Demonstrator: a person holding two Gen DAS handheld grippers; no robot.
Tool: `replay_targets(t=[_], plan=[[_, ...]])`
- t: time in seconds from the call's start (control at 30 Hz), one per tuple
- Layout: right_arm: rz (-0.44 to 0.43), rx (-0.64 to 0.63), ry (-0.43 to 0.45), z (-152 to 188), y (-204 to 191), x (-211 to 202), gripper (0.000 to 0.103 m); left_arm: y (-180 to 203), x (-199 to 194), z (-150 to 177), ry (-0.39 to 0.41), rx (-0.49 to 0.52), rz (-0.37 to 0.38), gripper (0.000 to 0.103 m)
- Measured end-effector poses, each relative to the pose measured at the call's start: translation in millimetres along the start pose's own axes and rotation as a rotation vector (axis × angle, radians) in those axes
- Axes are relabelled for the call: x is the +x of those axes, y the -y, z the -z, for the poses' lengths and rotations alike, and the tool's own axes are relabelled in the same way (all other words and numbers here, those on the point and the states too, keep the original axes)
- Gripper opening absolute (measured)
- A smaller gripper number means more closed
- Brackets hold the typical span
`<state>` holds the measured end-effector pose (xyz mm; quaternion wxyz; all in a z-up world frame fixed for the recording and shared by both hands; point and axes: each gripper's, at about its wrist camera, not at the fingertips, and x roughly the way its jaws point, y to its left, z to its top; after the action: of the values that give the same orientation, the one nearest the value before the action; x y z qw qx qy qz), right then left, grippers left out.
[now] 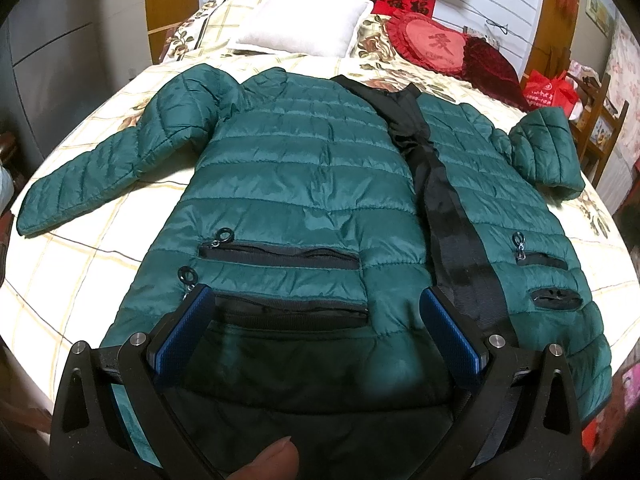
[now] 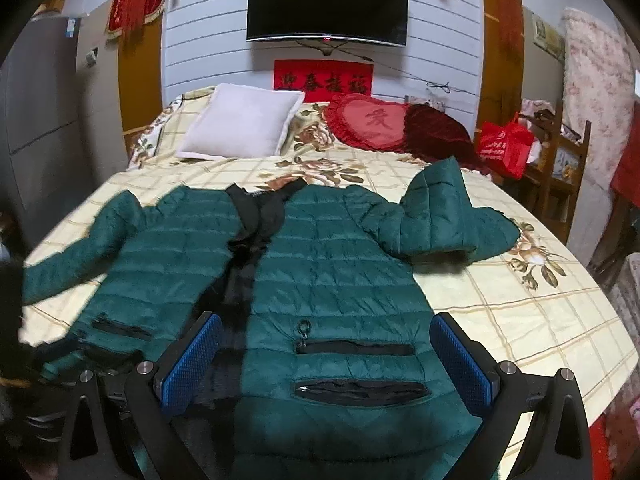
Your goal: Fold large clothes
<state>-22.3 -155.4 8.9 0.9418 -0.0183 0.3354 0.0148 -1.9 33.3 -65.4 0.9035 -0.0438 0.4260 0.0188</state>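
The green quilted jacket (image 1: 304,184) lies front up, spread across the middle of the bed (image 1: 100,264), its right sleeve doubled over at right of frame. Folding seems not yet begun. The left claw (image 1: 316,320) and right claw (image 2: 328,356) hover wide open, empty, over the hem. Next, likely pinch the slippery, puffy shell.

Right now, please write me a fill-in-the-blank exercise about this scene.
1. The green jacket lies spread on the ____.
2. Both the left hand-held gripper and the right hand-held gripper are ____.
3. The cushion beside the white pillow is shaped like a ____.

Missing words: bed; open; heart
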Motion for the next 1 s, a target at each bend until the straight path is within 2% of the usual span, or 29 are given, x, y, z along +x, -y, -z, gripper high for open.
replay_targets(t=[0.13,0.23,0.27,0.37,0.43,0.5,0.57,0.7,0.77,0.83,0.87,1.0], plan=[[-0.095,0.087,-0.050,-28.6,-0.2,-12.3,0.103,-7.5,-6.1,-2.2,0.021,-0.022,-0.005,0.103],[-0.207,0.178,-0.090,-44.9,-4.6,-5.4,0.103,-18.5,-8.5,-6.8,0.022,-0.052,0.000,0.103],[-0.217,0.186,-0.096,-49.5,-8.2,-1.2,0.103,-22.3,-7.8,-8.1,0.012,-0.062,0.008,0.103],[-0.189,0.128,-0.057,-56.8,-20.7,14.8,0.103,-34.1,-5.8,-14.1,-0.008,-0.078,0.005,0.103],[-0.154,0.087,-0.042,-54.9,-23.5,28.8,0.103,-39.0,-1.6,-25.7,-0.016,-0.056,-0.050,0.103],[-0.114,0.038,-0.032,-46.5,-25.4,51.4,0.103,-45.8,3.7,-37.3,-0.023,-0.060,-0.094,0.103],[-0.067,-0.034,-0.012,-36.8,-28.7,68.2,0.103,-51.1,12.8,-51.1,-0.030,-0.077,-0.102,0.103],[-0.062,-0.114,0.028,-11.8,-32.5,90.7,0.103,-50.5,41.9,-63.1,-0.046,-0.062,-0.114,0.103],[-0.072,-0.119,-0.055,-6.5,-31.9,107.8,0.103,-48.8,62.0,-61.8,-0.058,-0.038,-0.144,0.103],[-0.069,-0.111,-0.074,-5.7,-29.5,114.4,0.103,-47.7,82.7,-55.0,-0.104,-0.011,-0.169,0.103],[-0.060,-0.107,-0.079,-4.6,-28.7,116.3,0.103,-49.8,87.9,-53.7,-0.125,-0.014,-0.160,0.103],[-0.055,-0.135,-0.154,3.3,-33.2,130.8,0.103,-57.3,88.2,-52.1,-0.125,-0.053,-0.134,0.103]])
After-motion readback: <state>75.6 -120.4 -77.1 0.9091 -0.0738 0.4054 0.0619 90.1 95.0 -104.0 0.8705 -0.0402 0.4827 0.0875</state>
